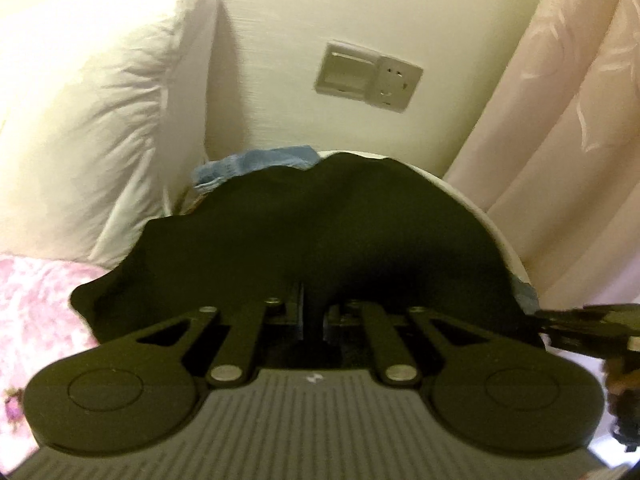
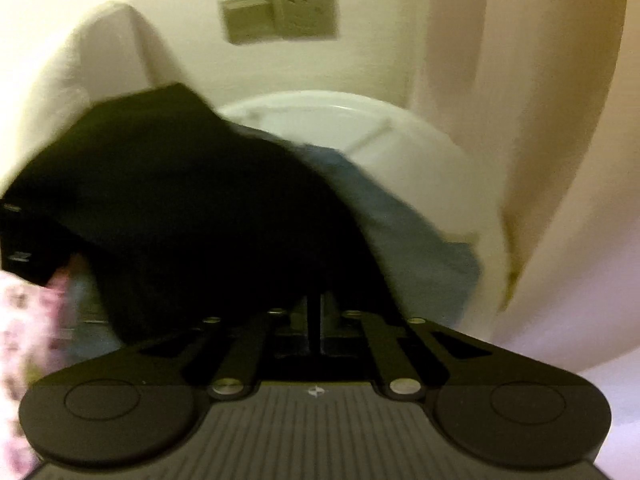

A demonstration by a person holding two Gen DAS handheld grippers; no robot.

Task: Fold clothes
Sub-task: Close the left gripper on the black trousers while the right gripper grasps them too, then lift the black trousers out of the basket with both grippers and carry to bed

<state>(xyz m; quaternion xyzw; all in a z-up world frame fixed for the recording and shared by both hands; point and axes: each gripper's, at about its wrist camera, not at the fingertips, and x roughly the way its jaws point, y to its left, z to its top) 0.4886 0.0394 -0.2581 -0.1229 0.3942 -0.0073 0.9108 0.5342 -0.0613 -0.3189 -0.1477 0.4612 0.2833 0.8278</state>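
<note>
Black garment pinched and raised by both tongs, folding barely begun

The left gripper [image 1: 314,312] and right gripper [image 2: 316,320] are each seen pressed together on the black garment [image 1: 304,236], which is held draped between them above the white round tub [image 2: 400,148] and a blue cloth [image 2: 400,224], near the white pillow [image 1: 92,112] and the curtain [image 1: 560,140]. No finished fold can be made out; laying flat and creasing are judged left. Its long axis appears to run side to side between the tongs, the loose cloth hanging down
</note>
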